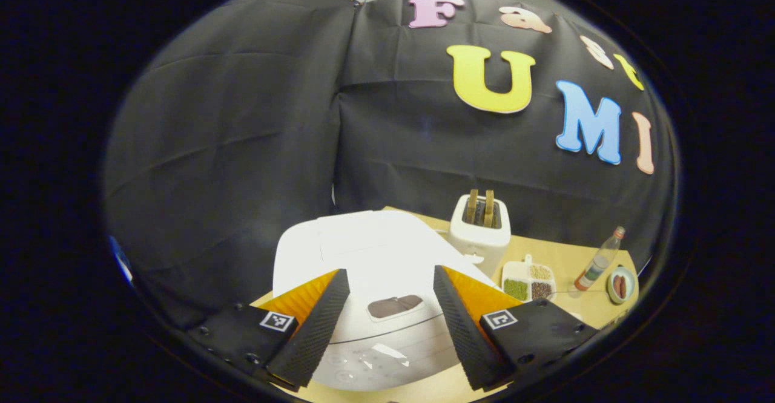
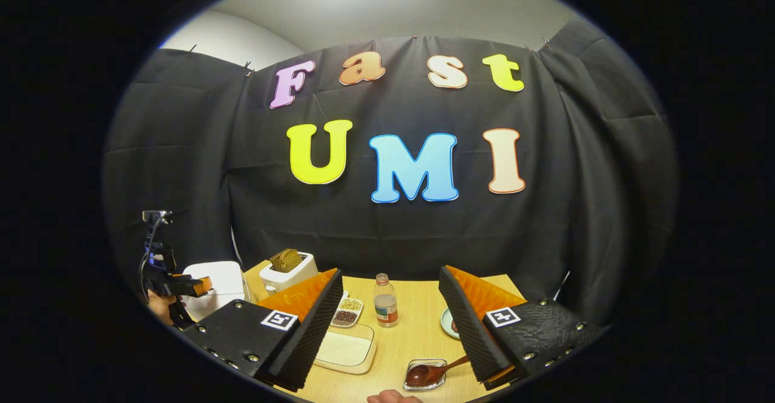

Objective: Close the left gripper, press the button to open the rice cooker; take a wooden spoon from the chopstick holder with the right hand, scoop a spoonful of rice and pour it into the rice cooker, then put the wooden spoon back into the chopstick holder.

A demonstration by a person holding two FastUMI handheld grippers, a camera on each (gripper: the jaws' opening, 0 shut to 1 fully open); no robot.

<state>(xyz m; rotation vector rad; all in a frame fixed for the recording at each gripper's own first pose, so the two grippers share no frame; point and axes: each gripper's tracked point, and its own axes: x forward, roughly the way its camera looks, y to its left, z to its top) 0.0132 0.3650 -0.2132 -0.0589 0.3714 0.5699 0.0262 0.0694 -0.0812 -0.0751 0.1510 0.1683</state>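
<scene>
The white rice cooker (image 1: pixel 363 252) sits right below my left gripper (image 1: pixel 390 276), its lid down and its dark button (image 1: pixel 395 306) showing between the fingers. That gripper is open and holds nothing. In the right gripper view the cooker (image 2: pixel 218 282) stands at the far left, with the left gripper (image 2: pixel 181 285) held over it by a hand (image 2: pixel 158 307). My right gripper (image 2: pixel 390 276) hangs open above the table. A wooden spoon (image 2: pixel 437 370) lies in a small shallow holder (image 2: pixel 418 383) near the front edge. A flat container of white rice (image 2: pixel 345 350) sits left of it.
A white toaster (image 1: pixel 480 230) with bread slices stands behind the cooker. A divided dish of grains (image 1: pixel 528 281), a small bottle (image 1: pixel 599 261) and a small bowl (image 1: pixel 620 285) sit on the wooden table (image 2: pixel 418 306). A fingertip (image 2: pixel 392 398) shows at the table's near edge.
</scene>
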